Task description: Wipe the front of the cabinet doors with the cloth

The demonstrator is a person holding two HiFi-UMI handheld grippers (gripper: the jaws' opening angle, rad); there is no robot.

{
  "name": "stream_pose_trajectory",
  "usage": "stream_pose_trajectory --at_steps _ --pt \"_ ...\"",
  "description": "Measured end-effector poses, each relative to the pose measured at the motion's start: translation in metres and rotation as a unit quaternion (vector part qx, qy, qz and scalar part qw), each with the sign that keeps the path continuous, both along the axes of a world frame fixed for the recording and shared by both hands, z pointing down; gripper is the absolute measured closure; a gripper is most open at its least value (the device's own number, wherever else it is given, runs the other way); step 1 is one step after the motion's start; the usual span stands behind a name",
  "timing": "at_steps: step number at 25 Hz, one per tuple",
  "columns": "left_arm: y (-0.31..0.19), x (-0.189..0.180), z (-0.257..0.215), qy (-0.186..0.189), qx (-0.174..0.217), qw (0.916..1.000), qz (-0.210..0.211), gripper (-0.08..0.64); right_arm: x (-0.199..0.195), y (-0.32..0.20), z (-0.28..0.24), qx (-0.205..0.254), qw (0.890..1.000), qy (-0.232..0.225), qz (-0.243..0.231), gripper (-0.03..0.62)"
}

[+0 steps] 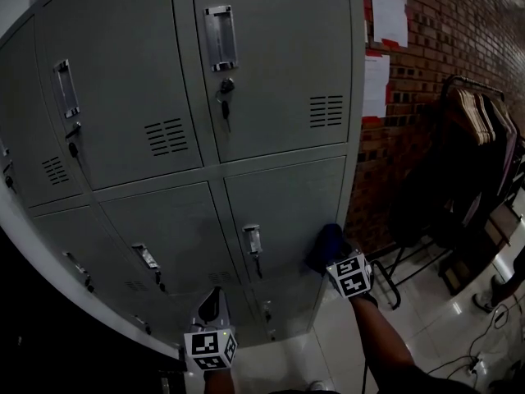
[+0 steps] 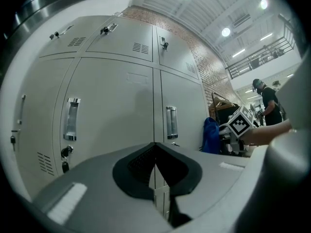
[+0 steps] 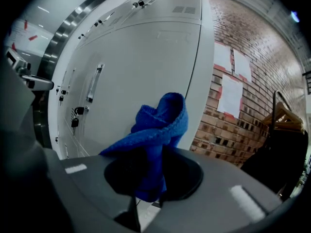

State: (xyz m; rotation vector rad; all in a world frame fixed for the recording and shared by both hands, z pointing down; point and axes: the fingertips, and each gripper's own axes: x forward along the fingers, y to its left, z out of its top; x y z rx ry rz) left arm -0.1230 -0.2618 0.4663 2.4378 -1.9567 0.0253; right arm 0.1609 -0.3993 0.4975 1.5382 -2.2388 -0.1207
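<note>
A grey metal locker cabinet (image 1: 271,72) with several doors fills the head view. My right gripper (image 1: 332,257) is shut on a blue cloth (image 3: 158,130), and the cloth (image 1: 326,246) sits against the lower right door (image 1: 287,212) near its right edge. My left gripper (image 1: 213,310) is lower and to the left, pointing at the bottom doors with its jaws closed together and nothing between them. In the left gripper view the cloth (image 2: 210,136) and the right gripper's marker cube (image 2: 240,123) show at the right.
A brick wall (image 1: 443,48) with pinned papers (image 1: 388,11) stands right of the cabinet. A clothes rack (image 1: 476,138) with hangers and dark garments is further right. Cables lie on the white tiled floor (image 1: 426,327). A person (image 2: 266,101) stands far off.
</note>
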Motion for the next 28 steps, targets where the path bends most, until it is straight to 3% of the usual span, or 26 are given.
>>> stream_pose_trajectory --at_steps 10,20,28 --pt "0.003 0.009 0.002 -0.002 0.0 1.0 0.005 0.543 0.021 0.006 0.006 0.011 0.999 0.01 0.036 0.522" --pt "0.004 0.001 0.008 -0.001 -0.008 1.0 0.0 0.543 0.013 0.019 0.067 -0.044 0.998 0.035 0.025 0.518" --pt "0.006 -0.004 0.013 -0.002 -0.013 0.9999 -0.001 0.543 0.006 -0.002 0.088 -0.039 0.996 0.062 0.05 0.517"
